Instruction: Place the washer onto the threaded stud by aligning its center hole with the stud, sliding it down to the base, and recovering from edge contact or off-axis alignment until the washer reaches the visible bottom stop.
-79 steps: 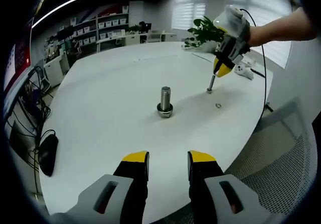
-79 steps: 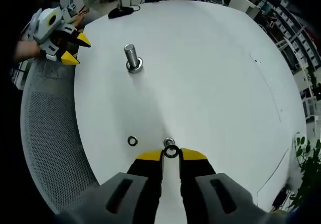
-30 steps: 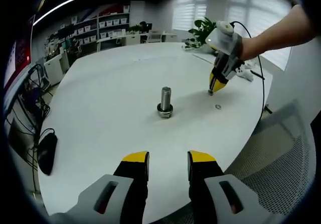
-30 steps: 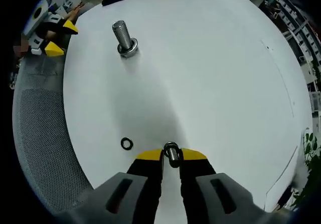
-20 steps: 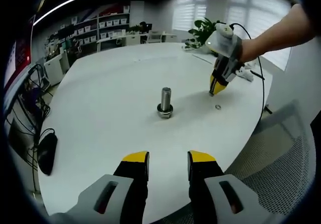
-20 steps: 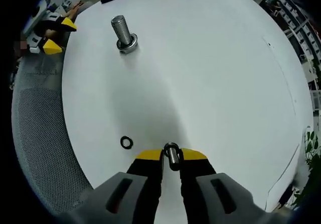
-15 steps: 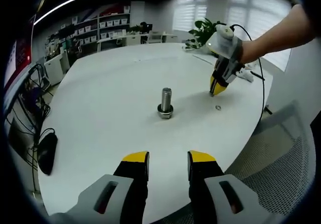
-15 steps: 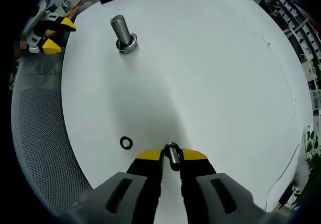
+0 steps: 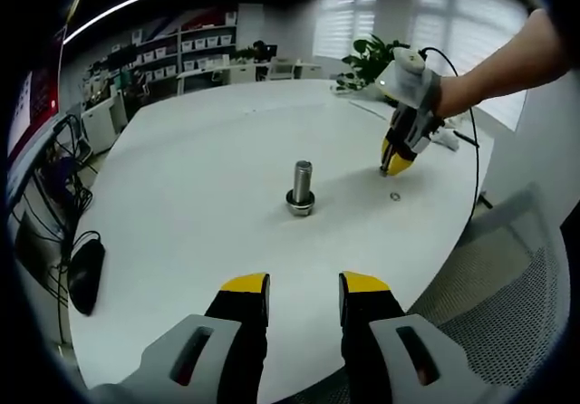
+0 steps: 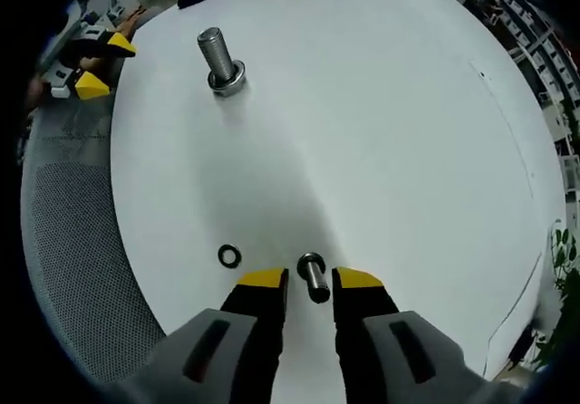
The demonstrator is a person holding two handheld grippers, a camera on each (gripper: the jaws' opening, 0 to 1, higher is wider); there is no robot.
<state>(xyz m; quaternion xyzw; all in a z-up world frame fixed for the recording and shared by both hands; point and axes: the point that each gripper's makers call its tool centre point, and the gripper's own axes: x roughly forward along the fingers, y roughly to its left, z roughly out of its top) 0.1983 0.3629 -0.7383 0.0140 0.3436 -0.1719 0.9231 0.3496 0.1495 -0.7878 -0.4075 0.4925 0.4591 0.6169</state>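
A small threaded stud [image 10: 314, 277] stands on the white round table [image 10: 381, 132], between the fingers of my right gripper [image 10: 310, 280], which is open and no longer touches it. I cannot tell whether a washer sits on this stud. A loose washer [image 10: 230, 256] lies just left of it. Farther off stands a large threaded stud [image 10: 216, 57] with washers around its base. In the left gripper view the large stud [image 9: 300, 185] is at the centre, with the right gripper [image 9: 391, 163] and the loose washer [image 9: 394, 196] beyond it. My left gripper [image 9: 304, 286] hangs open over the near table edge.
A black mouse [image 9: 86, 277] lies at the table's left edge. A grey mesh chair [image 9: 507, 304] stands by the right edge, and it is the chair [image 10: 72, 268] left of the table in the right gripper view. A plant [image 9: 372, 52] and shelves stand behind.
My right gripper's jaws have spread apart and let go at the small stud, which now stands free between them. The left gripper has stayed in place.
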